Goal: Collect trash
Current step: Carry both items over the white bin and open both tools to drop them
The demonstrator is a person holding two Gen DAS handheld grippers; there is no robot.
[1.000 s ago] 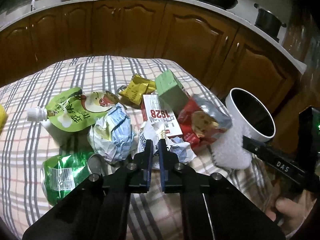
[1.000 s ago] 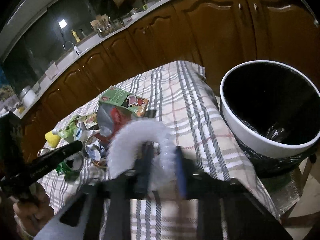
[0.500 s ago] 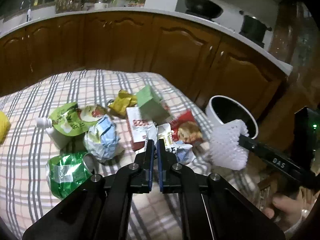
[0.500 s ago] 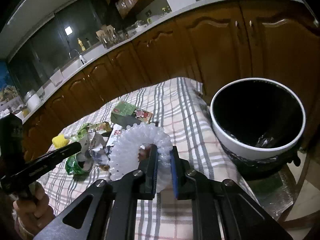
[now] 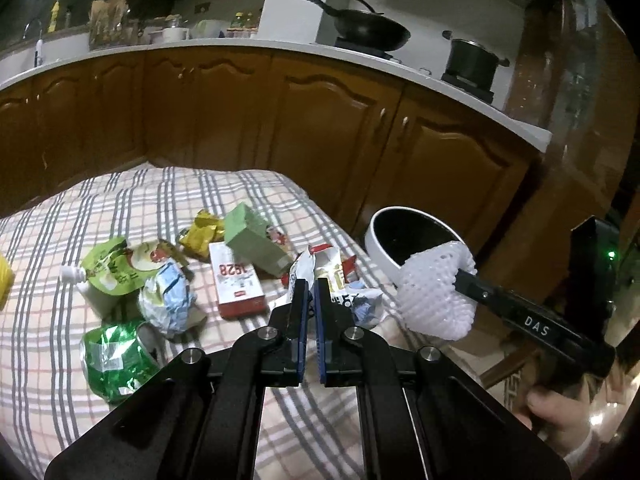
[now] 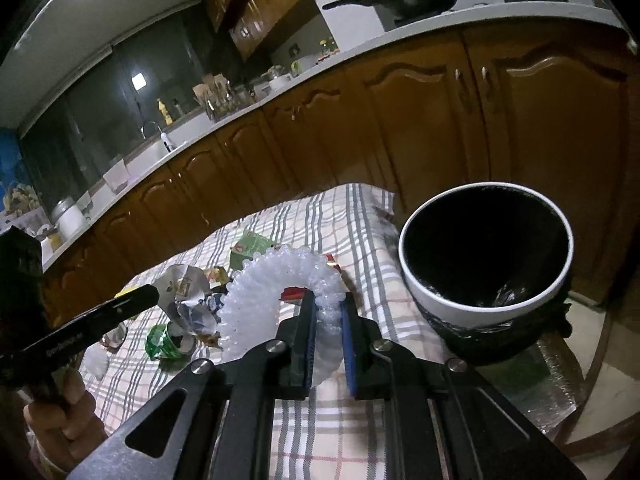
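My left gripper [image 5: 310, 286] is shut on a crumpled white wrapper [image 5: 324, 264], held just above the pile of trash on the plaid table [image 5: 80, 208]. In the right wrist view that wrapper [image 6: 184, 284] hangs at the left gripper's tip [image 6: 156, 298]. A white foam net [image 6: 276, 292] is clamped in my shut right gripper [image 6: 328, 314], raised above the table's right edge. The net [image 5: 432, 300] hangs close beside the white bin [image 5: 376, 240], which has a black liner. The bin [image 6: 460, 312] stands off the table's corner, to the right of the net.
On the cloth lie a green pouch [image 5: 112, 268], a crushed green can [image 5: 112, 356], a blue-white paper ball [image 5: 168, 300], a red-white carton [image 5: 238, 284], a green carton [image 5: 256, 240] and a yellow wrapper [image 5: 200, 232]. Brown cabinets and a counter run behind.
Both grippers have risen and drawn back from the pile. The left one has lifted the wrapper off the cloth; the right one has carried the foam net up beside the bin.
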